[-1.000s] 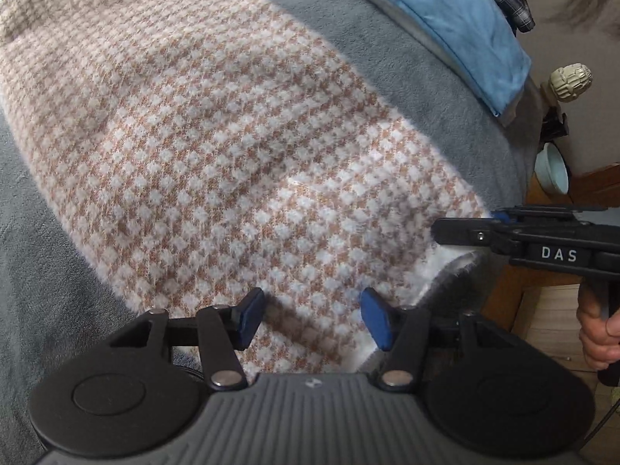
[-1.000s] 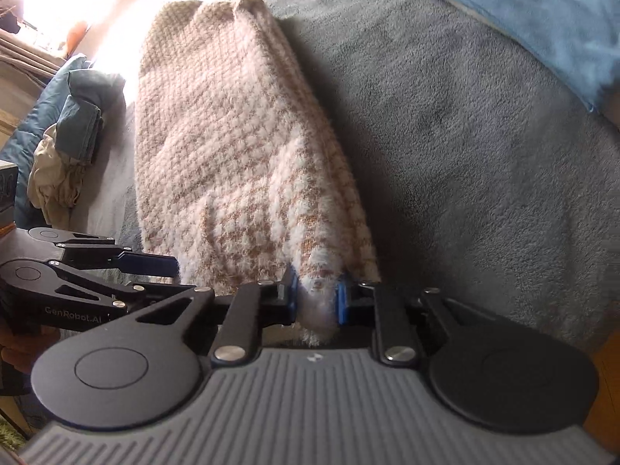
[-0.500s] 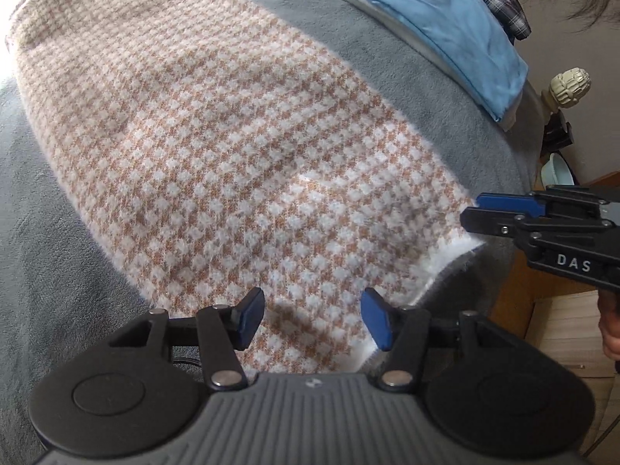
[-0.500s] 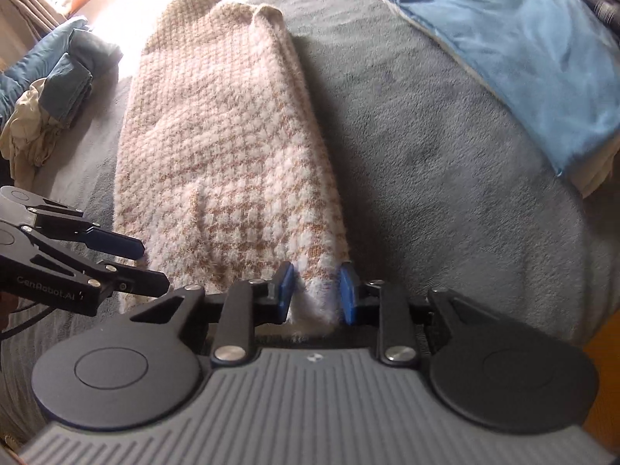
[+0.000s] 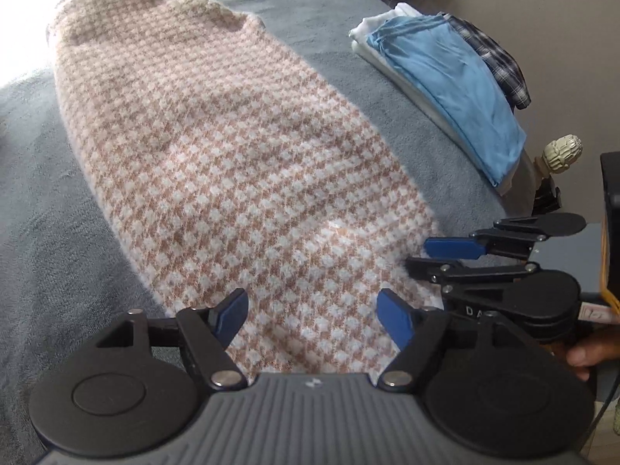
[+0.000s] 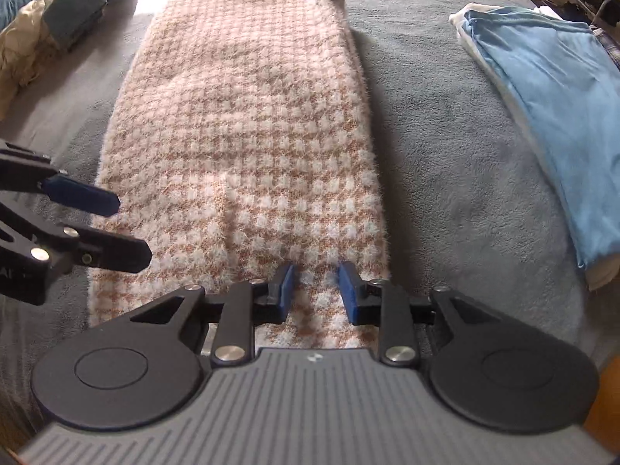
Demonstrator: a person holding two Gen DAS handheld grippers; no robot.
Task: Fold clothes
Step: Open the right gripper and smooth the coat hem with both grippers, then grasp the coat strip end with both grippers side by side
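A fuzzy tan-and-white houndstooth knit (image 5: 232,162) (image 6: 248,124) lies flat in a long narrow strip on the grey bed cover (image 5: 46,232) (image 6: 457,147). My left gripper (image 5: 312,316) hovers open over its near end, nothing between the blue pads. My right gripper (image 6: 314,290) is open just above the near hem, the cloth lying loose under it. In the left wrist view the right gripper (image 5: 434,254) shows at the knit's right corner. In the right wrist view the left gripper (image 6: 128,228) sits at the knit's left edge.
A folded blue garment (image 5: 457,85) (image 6: 554,97) lies on a white one with a plaid piece at the bed's right side. Rumpled blue and beige clothes (image 6: 42,27) are piled at the far left. A cream ornament (image 5: 562,151) stands past the bed edge. A hand (image 5: 593,352) holds the right tool.
My right gripper was shut on the knit's near hem, then opened and let it drop. Both grippers pulled back and up, and the whole strip now shows flat.
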